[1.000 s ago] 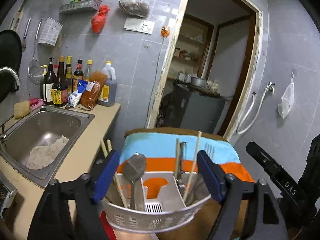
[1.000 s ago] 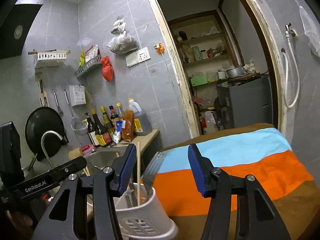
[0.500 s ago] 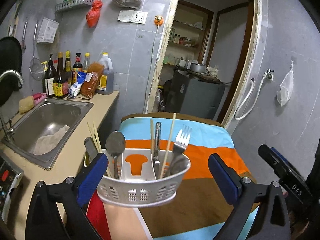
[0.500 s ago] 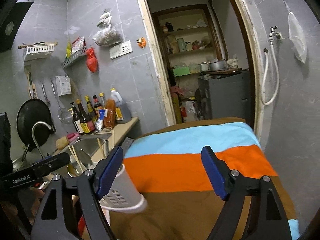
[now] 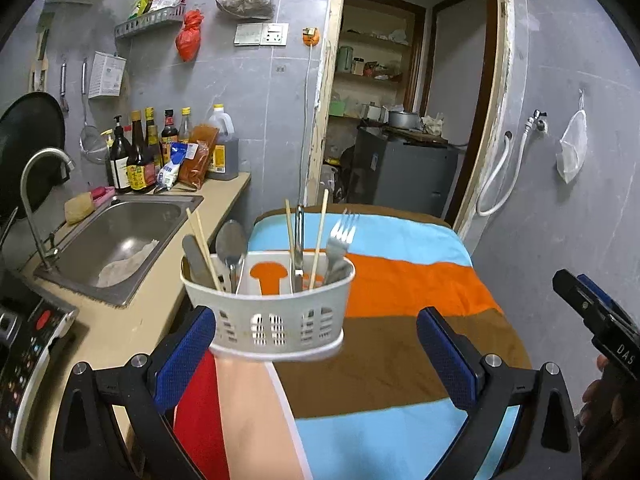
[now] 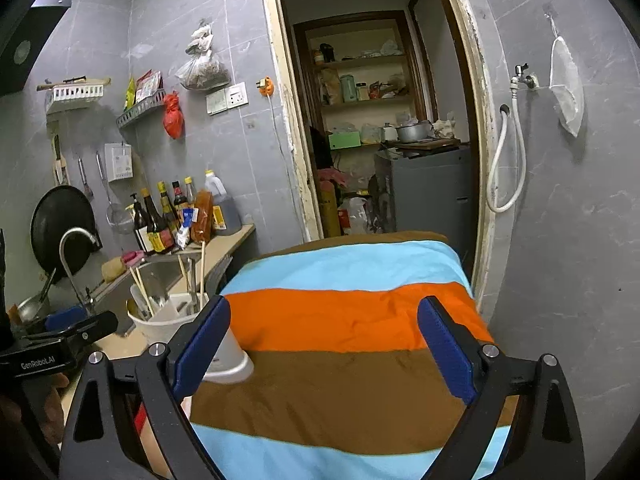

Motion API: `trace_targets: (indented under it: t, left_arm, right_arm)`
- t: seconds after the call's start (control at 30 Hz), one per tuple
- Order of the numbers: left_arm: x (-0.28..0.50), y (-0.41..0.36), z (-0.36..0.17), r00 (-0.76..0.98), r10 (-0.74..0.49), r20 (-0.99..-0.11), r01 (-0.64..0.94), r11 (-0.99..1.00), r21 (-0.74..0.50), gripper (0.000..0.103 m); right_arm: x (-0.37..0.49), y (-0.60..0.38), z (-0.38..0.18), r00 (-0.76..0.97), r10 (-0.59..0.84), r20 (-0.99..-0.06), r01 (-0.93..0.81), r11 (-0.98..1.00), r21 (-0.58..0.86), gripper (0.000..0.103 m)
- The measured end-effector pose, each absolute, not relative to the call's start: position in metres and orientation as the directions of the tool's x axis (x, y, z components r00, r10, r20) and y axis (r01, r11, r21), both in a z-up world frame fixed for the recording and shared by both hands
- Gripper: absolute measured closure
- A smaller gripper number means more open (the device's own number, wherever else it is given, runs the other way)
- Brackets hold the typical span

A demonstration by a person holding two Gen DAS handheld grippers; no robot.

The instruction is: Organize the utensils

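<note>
White perforated plastic utensil caddy [image 5: 267,304] stood on striped cloth-covered table [image 5: 400,292], near its left edge. I kept left gripper [image 5: 316,344] spread wide, right gripper [image 6: 324,344] spread too, both holding nothing. Risk, I judged: bump could tip caddy, spill metal fork [image 5: 340,240].

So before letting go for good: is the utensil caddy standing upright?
Upright. The utensil caddy sits base-down on the striped cloth, its fork and chopsticks pointing up.

Both black two-finger grippers, left [image 5: 316,344] and right [image 6: 322,344], carry textured blue pads [image 5: 186,350], silver screws and white lettering.
</note>
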State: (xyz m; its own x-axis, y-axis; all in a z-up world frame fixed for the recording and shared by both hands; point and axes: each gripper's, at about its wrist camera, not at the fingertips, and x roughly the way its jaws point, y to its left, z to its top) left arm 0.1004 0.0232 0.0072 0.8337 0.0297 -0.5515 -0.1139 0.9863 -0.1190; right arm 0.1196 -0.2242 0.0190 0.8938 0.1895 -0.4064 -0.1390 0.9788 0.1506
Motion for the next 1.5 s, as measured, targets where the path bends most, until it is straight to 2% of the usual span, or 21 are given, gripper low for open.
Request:
trace_targets:
  t: [0.47,0.97,1.5]
  left_arm:
    - [0.050,0.006,-0.002,0.828,0.060,-0.558,-0.140,0.985,-0.102,0.002]
    - [0.009,-0.008,-0.007,0.836,0.035,-0.548,-0.111,0.988,-0.108,0.002]
    - [0.000,-0.008,-0.005,0.843,0.036,-0.537,-0.109,0.989,-0.104,0.002]
  right_arm:
    - [0.065,-0.254,0.007,0.882,0.139,-0.450,-0.106,0.989,0.099,0.002]
    - [0.021,-0.266,0.002,0.871,0.139,-0.471,-0.096,0.989,0.114,0.002]
    - [0.015,-0.265,0.003,0.877,0.143,-0.460,-0.103,0.988,0.111,0.002]
